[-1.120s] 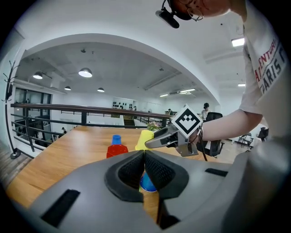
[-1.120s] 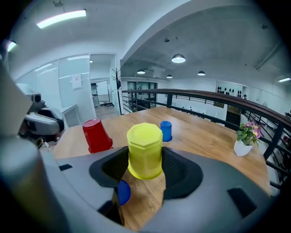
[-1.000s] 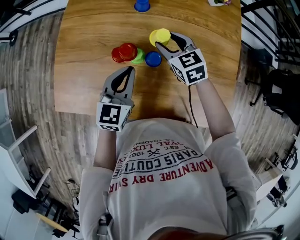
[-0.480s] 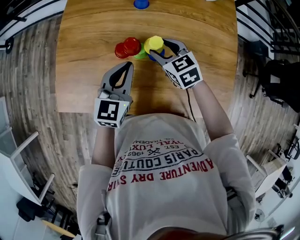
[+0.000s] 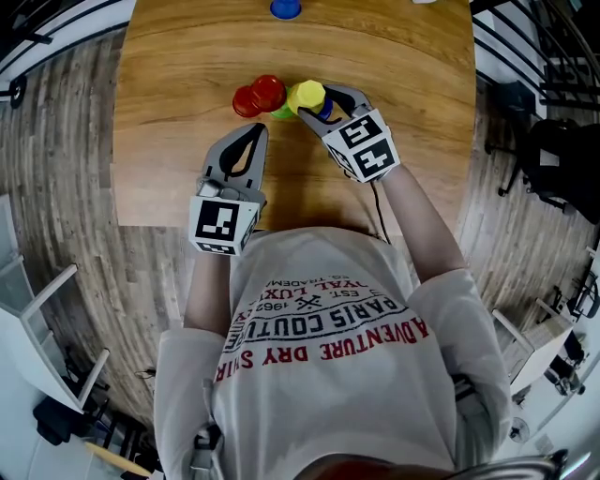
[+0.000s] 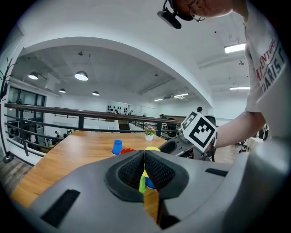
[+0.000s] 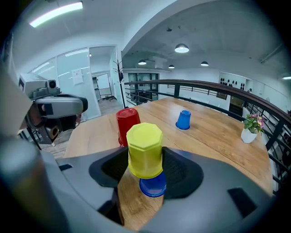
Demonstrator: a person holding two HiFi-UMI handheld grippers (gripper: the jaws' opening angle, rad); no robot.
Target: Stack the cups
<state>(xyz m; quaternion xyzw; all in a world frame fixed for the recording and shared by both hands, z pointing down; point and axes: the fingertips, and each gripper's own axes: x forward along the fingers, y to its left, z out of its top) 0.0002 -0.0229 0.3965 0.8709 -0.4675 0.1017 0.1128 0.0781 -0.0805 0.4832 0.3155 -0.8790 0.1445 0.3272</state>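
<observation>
- Yellow cup (image 7: 144,150), upside down, is clamped by its sides between the jaws of the right gripper (image 5: 319,99).
- Directly under the yellow cup stands an inverted blue cup (image 7: 153,185) on the wooden table (image 5: 187,141). The yellow cup's rim overlaps its top, but I cannot tell whether it is seated.
- Just left of the yellow cup in the head view a green cup (image 5: 280,111) shows as a sliver.
- Beyond that, further left of the yellow cup, are two red cups (image 5: 257,96), upside down and touching each other.
- Well beyond the yellow cup, near the far table edge, a second blue cup (image 5: 285,8) stands alone.
- Past the yellow cup at the table's far corner is a small potted plant (image 7: 251,127).
- Left gripper (image 5: 253,136) is near the person's side of the yellow cup, over bare table, its jaws pressed together on nothing.
</observation>
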